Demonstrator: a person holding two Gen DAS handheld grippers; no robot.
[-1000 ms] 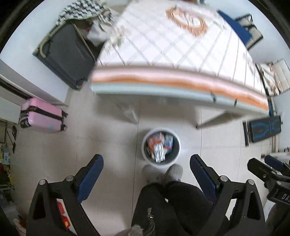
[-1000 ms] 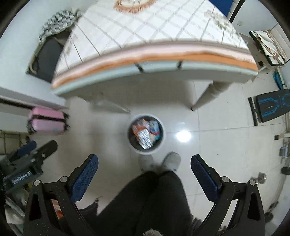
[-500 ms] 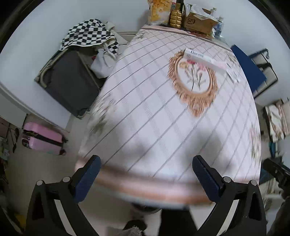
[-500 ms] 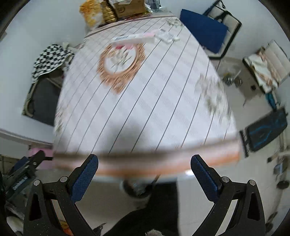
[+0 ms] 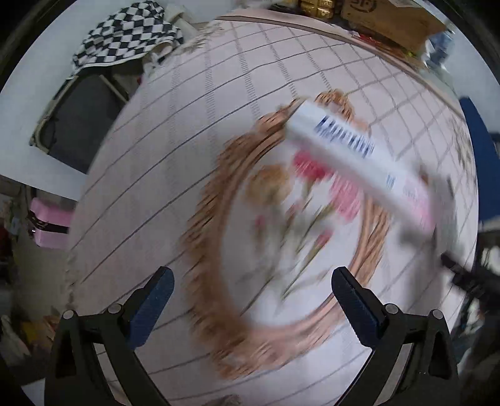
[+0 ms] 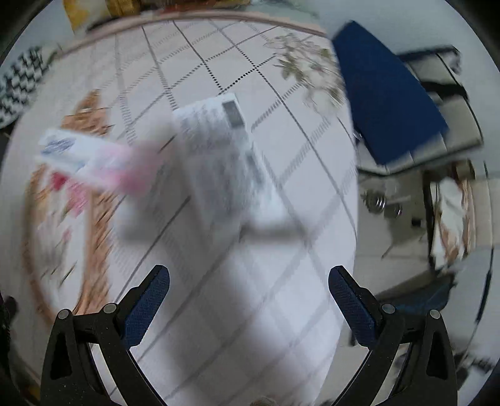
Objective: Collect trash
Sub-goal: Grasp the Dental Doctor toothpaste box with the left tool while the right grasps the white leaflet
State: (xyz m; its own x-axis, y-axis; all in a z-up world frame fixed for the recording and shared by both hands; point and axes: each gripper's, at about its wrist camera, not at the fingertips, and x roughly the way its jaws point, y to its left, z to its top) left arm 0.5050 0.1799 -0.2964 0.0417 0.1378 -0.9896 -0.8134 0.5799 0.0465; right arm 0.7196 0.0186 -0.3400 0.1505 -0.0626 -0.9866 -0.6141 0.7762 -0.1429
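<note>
both tools were spread and empty: the left tool [image 5: 248, 292] over the counter [image 5: 175, 175] middle, where a long white-and-pink carton [image 5: 359, 162] lay, likely light, crushable, best pinched across its narrow width. the right tool [image 6: 248, 292] faced a flimsy printed sheet [image 6: 218, 150] nearer the counter's right edge. a cardboard box [image 5: 384, 18] stood at the far edge, contents unseen.

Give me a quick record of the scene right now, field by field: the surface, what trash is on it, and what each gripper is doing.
surface: table with a checked floral tablecloth
trash item one: long white and pink box, lying flat on the cloth
trash item two: crumpled printed paper, beside the box's pink end
left gripper: open, empty, over the cloth short of the box
right gripper: open, empty, short of the paper
image quality: heavy motion blur in both views
</note>
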